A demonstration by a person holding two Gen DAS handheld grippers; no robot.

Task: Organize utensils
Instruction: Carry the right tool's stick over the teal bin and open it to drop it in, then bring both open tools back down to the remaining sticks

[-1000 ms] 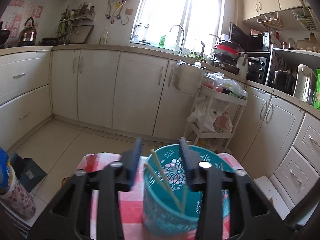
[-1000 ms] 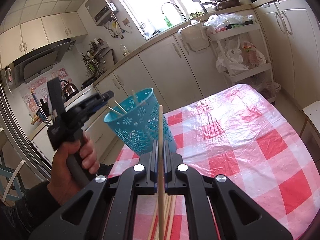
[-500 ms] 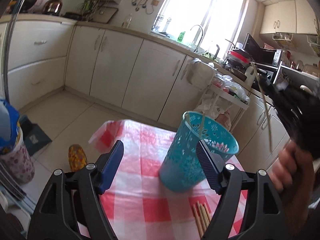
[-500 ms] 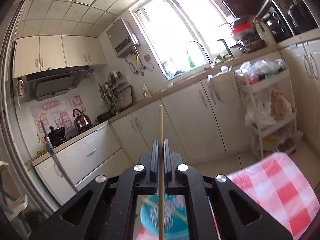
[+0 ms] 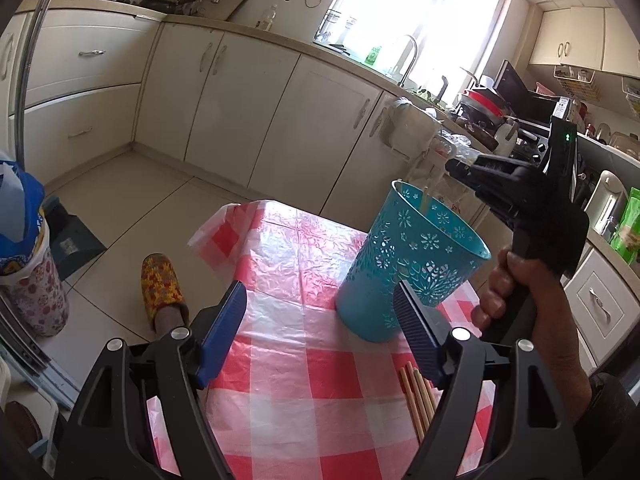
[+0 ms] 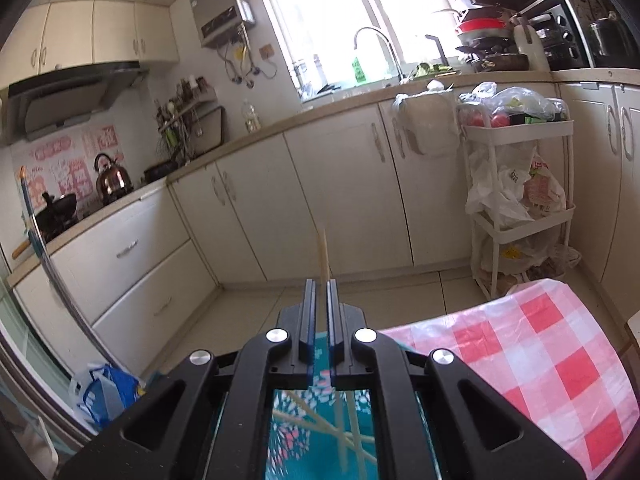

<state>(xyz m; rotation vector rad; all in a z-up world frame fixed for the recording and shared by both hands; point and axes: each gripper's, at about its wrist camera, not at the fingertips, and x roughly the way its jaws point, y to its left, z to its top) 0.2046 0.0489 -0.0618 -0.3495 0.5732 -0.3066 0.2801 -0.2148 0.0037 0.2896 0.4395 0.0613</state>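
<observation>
A teal perforated utensil cup (image 5: 408, 268) stands on the red-and-white checked tablecloth (image 5: 304, 392). My left gripper (image 5: 320, 332) is open and empty, just in front of the cup. My right gripper (image 6: 321, 292) hovers directly over the cup (image 6: 320, 432), its jaws a narrow gap apart around a wooden chopstick (image 6: 323, 254) that stands up between them and blurs. In the left wrist view the right gripper (image 5: 460, 170) is above the cup's rim with the chopstick (image 5: 425, 200) dipping inside. Several chopsticks (image 6: 352, 440) lie in the cup. A few more chopsticks (image 5: 418, 398) lie on the cloth.
White kitchen cabinets (image 5: 280, 112) run along the far wall. A white trolley with bags (image 6: 516, 184) stands right of the table. A slippered foot (image 5: 162, 292) and a flowered bin (image 5: 32, 280) are on the floor at left.
My right gripper came over the cup and tilted down; its jaws parted slightly and the chopstick is sliding down into the cup. My left gripper backed off the cup a little.
</observation>
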